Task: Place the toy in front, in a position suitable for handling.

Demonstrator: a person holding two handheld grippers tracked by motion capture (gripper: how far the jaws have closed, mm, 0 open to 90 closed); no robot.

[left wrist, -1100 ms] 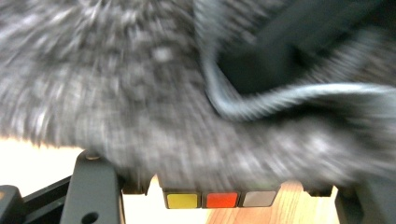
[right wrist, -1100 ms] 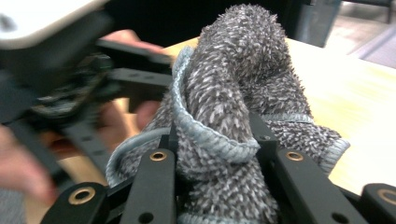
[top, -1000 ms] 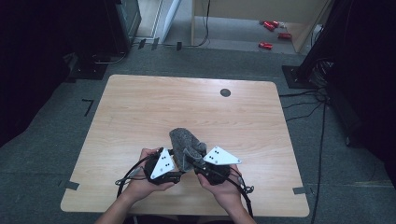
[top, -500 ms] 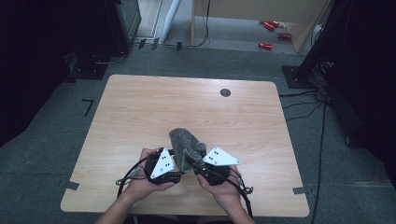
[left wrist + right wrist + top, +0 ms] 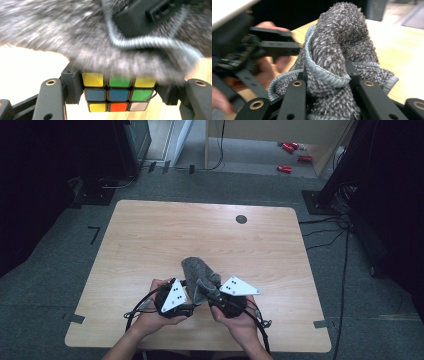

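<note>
Nothing has shifted in the last second: your left gripper point(image 5: 118, 97) stays clamped on the puzzle cube point(image 5: 118, 93), your right gripper point(image 5: 329, 85) on the grey cloth point(image 5: 337, 50) draped over it, above the table's point(image 5: 150, 235) near edge; wiping looks stalled.

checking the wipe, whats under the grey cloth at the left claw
A scrambled puzzle cube, clamped in the left claw. The grey cloth drapes over its top; one face shows below, while the top and other faces are covered.

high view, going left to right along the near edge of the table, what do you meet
left hand → left gripper → grey cloth → right gripper → right hand
</note>
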